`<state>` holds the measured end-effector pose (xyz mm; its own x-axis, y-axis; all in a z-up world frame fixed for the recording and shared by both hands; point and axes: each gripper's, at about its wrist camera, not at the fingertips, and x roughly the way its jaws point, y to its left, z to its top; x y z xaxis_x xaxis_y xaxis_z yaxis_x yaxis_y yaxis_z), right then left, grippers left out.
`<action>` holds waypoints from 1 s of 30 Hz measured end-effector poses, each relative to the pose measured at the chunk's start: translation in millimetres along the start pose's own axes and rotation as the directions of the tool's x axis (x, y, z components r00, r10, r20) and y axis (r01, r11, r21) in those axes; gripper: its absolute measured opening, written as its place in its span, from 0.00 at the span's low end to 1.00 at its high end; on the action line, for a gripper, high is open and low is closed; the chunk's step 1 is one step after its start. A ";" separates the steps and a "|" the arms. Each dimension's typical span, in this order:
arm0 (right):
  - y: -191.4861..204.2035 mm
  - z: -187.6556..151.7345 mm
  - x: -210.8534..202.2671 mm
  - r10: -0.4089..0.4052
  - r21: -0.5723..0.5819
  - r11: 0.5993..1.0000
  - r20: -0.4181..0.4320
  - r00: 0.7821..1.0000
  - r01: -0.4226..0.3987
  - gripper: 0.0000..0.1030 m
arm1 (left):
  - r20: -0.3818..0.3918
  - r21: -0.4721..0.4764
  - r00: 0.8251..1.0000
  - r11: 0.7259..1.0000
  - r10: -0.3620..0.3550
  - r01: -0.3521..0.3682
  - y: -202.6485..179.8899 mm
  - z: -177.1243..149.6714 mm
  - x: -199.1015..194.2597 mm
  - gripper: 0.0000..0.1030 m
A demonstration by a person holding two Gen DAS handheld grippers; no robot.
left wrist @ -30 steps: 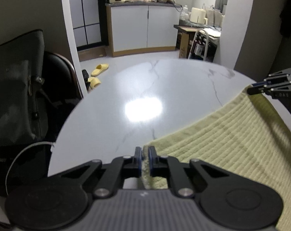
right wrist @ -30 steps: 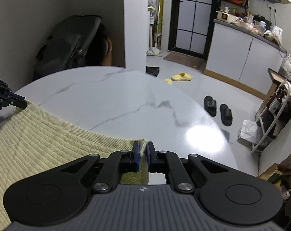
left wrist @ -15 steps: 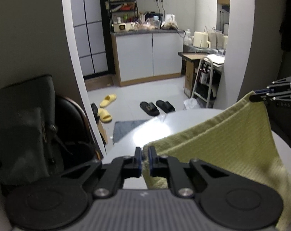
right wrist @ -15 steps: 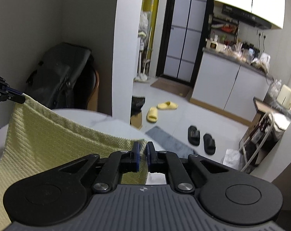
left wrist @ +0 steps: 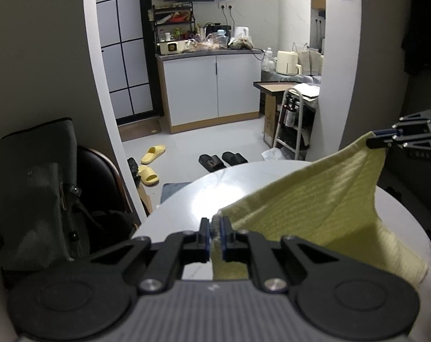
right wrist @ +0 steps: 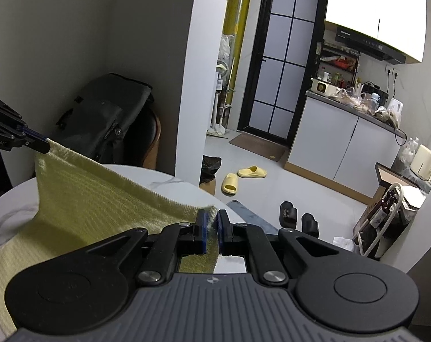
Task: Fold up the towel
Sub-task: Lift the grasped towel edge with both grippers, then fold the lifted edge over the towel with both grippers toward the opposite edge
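A pale yellow ribbed towel (left wrist: 315,213) hangs lifted by two corners above the round white marble table (left wrist: 186,199). My left gripper (left wrist: 214,225) is shut on one corner, and the cloth drapes down to the right of it. At the right edge of the left wrist view my right gripper (left wrist: 370,141) pinches the other corner. In the right wrist view the towel (right wrist: 87,199) stretches from my right gripper (right wrist: 212,216), shut on its corner, up to my left gripper (right wrist: 45,145) at the left edge. The towel's lower part still rests on the table (right wrist: 10,213).
A dark bag on a chair (left wrist: 35,188) stands left of the table, beside a white pillar (right wrist: 192,85). Beyond lie yellow slippers (left wrist: 152,154), black slippers (left wrist: 222,159), a white kitchen cabinet (left wrist: 212,91) and a rack with bottles (left wrist: 289,119).
Both grippers have risen with the towel's corners. The towel went from lying flat on the table to hanging between the grippers, and more floor shows beyond the table edge.
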<state>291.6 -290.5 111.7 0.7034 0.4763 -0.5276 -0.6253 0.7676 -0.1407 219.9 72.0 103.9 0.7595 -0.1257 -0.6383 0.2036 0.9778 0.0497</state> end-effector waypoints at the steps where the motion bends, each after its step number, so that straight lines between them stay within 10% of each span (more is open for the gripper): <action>1: 0.8 -1.6 -2.7 0.001 -0.001 1.000 0.001 1.000 -0.001 0.08 | 0.000 -0.001 1.000 1.000 -0.003 0.003 -1.3 -2.1 -3.0 0.07; 30: 25.8 -56.1 -77.0 0.039 -0.009 0.999 -0.010 0.999 -0.039 0.08 | -0.015 0.019 0.999 0.999 -0.041 0.042 -48.4 -55.3 -57.2 0.07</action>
<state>202.3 -331.4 101.6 0.6749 0.5015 -0.5413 -0.6554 0.7444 -0.1276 132.4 41.1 95.5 0.7408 -0.1635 -0.6515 0.2467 0.9684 0.0376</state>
